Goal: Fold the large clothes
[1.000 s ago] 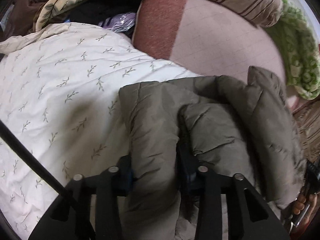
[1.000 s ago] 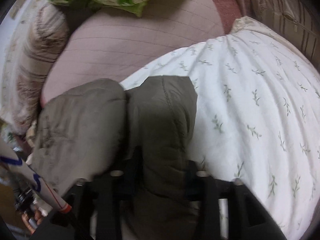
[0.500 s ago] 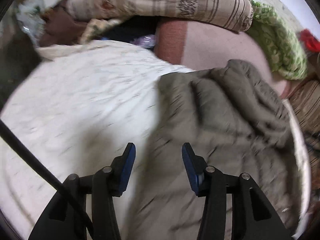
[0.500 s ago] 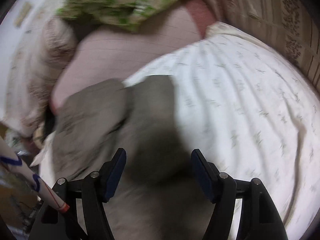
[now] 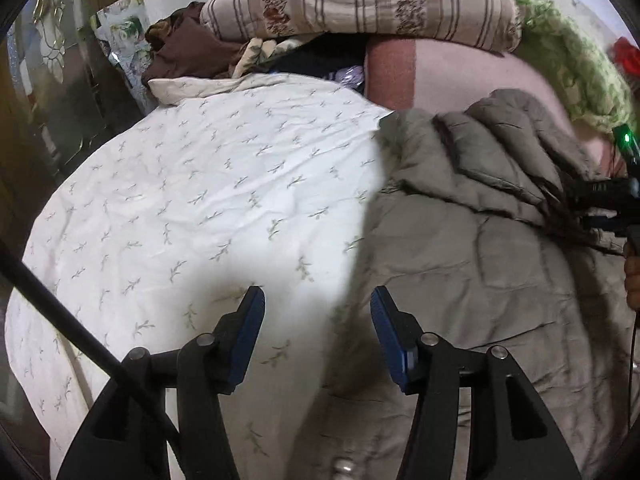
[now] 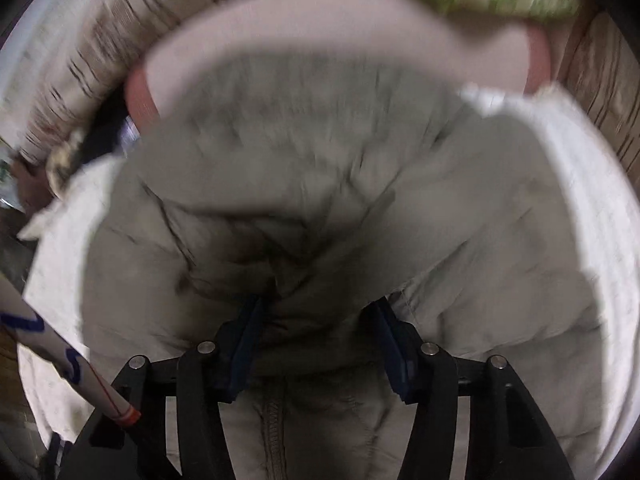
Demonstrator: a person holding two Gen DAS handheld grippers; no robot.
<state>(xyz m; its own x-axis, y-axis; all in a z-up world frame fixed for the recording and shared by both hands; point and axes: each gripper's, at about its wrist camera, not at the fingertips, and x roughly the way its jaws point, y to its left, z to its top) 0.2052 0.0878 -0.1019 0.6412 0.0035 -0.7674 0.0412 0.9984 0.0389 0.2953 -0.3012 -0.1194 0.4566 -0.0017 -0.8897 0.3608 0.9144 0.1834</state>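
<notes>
Jacket (image 5: 472, 248), olive-grey quilted puffer, lies bunched on the bed w/ a padded section doubled over its far side; zipper runs toward the right wrist cam. Probably mid-fold: bulk gathered to one side so the next fold can go across.

Left gripper (image 5: 318, 334): jaws spread wide, holding nothing, hovering over the sheet just beside the jacket's left edge. Judged free to reposition for a new grab.

Right gripper (image 6: 316, 340): jaws apart, jacket fabric bulging down btwn them and touching the pads. Frame heavily blurred, so cannot tell if it's pinching cloth or just pressed into it. In the left cam it shows at the jacket's right edge, near the doubled-over part.

Surface: white sheet (image 5: 192, 200) w/ small leaf sprigs, soft and wrinkled; puffy fabric likely to spring back, so folds may need pressing down.

Room: pink blanket (image 5: 460, 72) beyond the jacket, striped quilt (image 5: 360, 0) stacked above it, green knit throw (image 5: 572, 72) at right, brown garment (image 5: 188, 52) at the head end. Cluttered bedroom.
</notes>
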